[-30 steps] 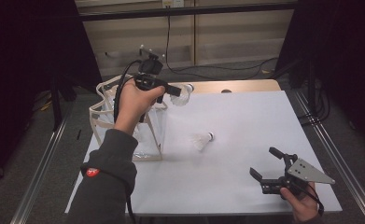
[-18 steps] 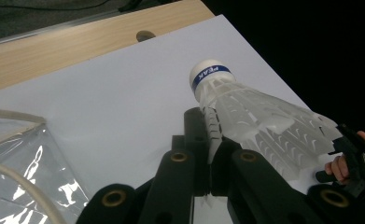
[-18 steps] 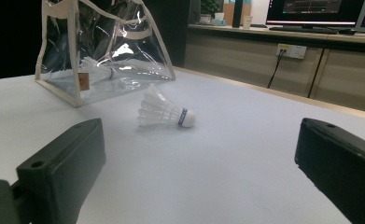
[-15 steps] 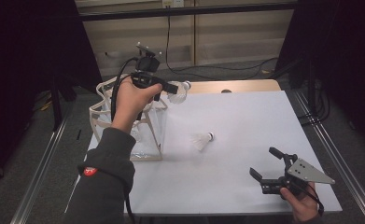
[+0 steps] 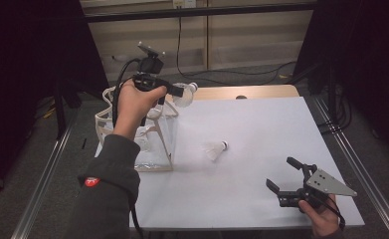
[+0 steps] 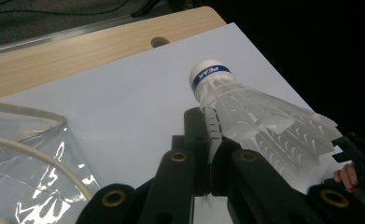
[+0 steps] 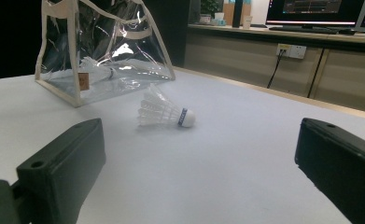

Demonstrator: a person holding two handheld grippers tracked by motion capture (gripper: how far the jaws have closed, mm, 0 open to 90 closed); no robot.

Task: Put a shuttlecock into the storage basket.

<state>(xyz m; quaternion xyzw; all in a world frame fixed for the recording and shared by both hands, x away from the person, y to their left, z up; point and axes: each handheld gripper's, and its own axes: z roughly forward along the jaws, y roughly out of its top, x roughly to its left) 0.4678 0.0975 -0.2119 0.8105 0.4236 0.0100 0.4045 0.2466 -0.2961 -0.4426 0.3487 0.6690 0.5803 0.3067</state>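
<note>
Left gripper (image 5: 174,91) clamps shuttlecock (image 6: 259,119) by skirt edge, raised beside clear bag (image 5: 154,144). Step: carrying to bag. Next: lower over bag mouth, release. Right gripper (image 5: 287,179) open, resting near second shuttlecock (image 5: 217,149) on table.

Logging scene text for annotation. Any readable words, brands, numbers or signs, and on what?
"PEAK": blue band on the cork of the shuttlecock pinched in the left gripper.
Blue band on the lying shuttlecock: print too small to read.
Tan tag on the clear bag: unreadable.
Monitor text: blurred.
</note>
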